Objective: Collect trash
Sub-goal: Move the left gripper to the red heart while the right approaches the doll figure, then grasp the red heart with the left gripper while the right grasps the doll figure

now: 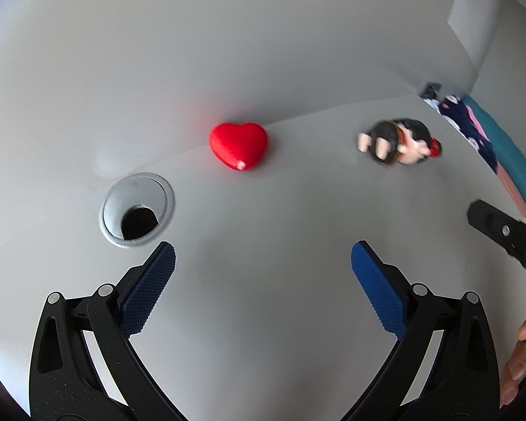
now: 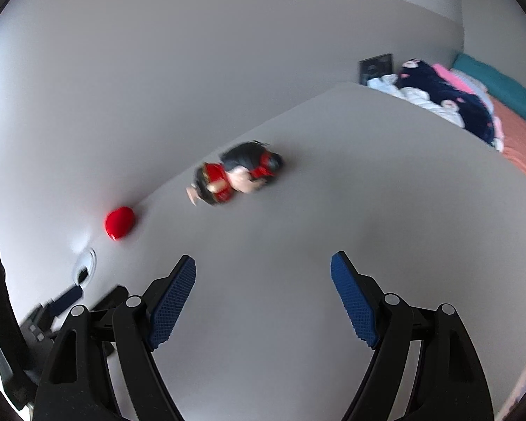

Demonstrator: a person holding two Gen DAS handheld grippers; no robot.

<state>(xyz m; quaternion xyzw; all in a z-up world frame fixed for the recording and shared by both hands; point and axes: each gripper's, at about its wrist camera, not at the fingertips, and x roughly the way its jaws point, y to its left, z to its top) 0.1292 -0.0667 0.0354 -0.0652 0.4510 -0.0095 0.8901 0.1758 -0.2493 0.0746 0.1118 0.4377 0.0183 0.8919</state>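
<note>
Left wrist view: left gripper (image 1: 263, 266) with jaws spread wide and holding nothing, hovering over a bare stretch of the grey tabletop (image 1: 263, 333). Ahead of the jaws and slightly left of their midline, a red heart (image 1: 238, 145) lying at the far edge of the tabletop, against the wall (image 1: 193, 52). Further right along the same far edge, well apart from the heart, a small blurred figurine (image 1: 401, 142) lying on its side. Just beyond the left blue pad, a round cable grommet (image 1: 138, 209) set into the tabletop, its dark opening showing nothing inside. At the right border, part of the right gripper (image 1: 501, 233). Right wrist view: right gripper (image 2: 263, 270) likewise wide open and empty above the tabletop (image 2: 298, 228). Figurine (image 2: 236, 177) ahead of the jaws, a little left of their midline, toward the far edge. Heart (image 2: 120, 222) further left by the wall (image 2: 157, 70), with the grommet (image 2: 86, 266) nearer the left border. Past the right far corner, a bed (image 2: 515, 133) with crumpled bedding.
</note>
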